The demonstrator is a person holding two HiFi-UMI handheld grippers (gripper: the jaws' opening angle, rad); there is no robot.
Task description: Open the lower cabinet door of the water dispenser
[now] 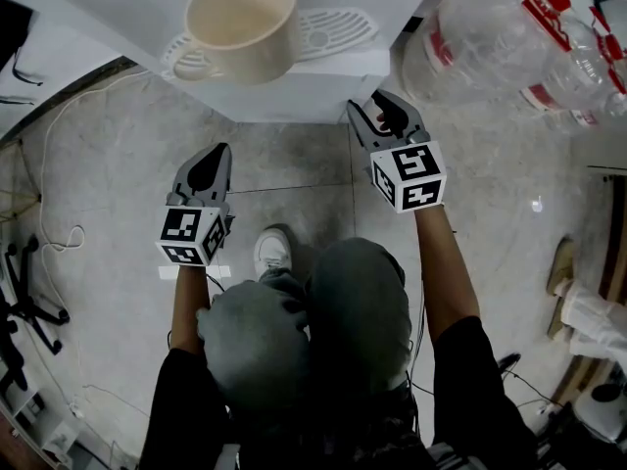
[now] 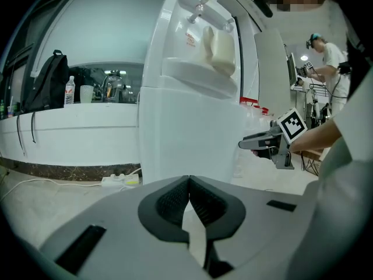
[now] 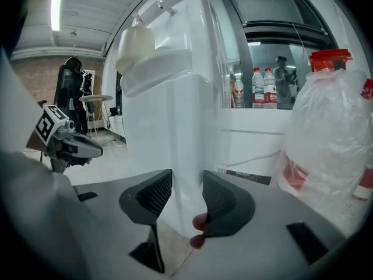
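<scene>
**Item:** lower cabinet door (image 3: 185, 156) of the tall white plastic water dispenser (image 2: 192, 115). It is the plain front panel below the slotted drip tray (image 1: 333, 29), on which a cream ceramic cup (image 1: 242, 18) stands.

**Location:** directly ahead of both claws. Clear large water bottles with red caps (image 3: 332, 139) stand on the floor just beside the dispenser's right side.

**Handling, as I judge it:**
- The door is a light, stiff, glossy panel that swings on a hinge, probably held by a weak catch.
- The smooth face gives the pads little grip, so I would pinch the free upright edge rather than press on the flat.
- A gentle pull should be enough. A hard tug could rock the cup above.

**Right claw (image 3: 187, 179):** spread, with the door's white upright edge standing between its ribbed pads. I do not see the pads pressing on it.

**Left claw (image 2: 189, 182):** pressed together at the tips with nothing between them, held well short of the dispenser.

**Hidden or unclear:**
- The head view shows only the dispenser's top ledge; the door lies out of sight beneath it.
- I find no handle, recess or hinge line in any view, so I cannot tell which side swings.
- The seam between door and body is washed out in white.
- Two small reddish blobs (image 3: 199, 221) sit beside the right claw's right pad, and I cannot identify them.
</scene>
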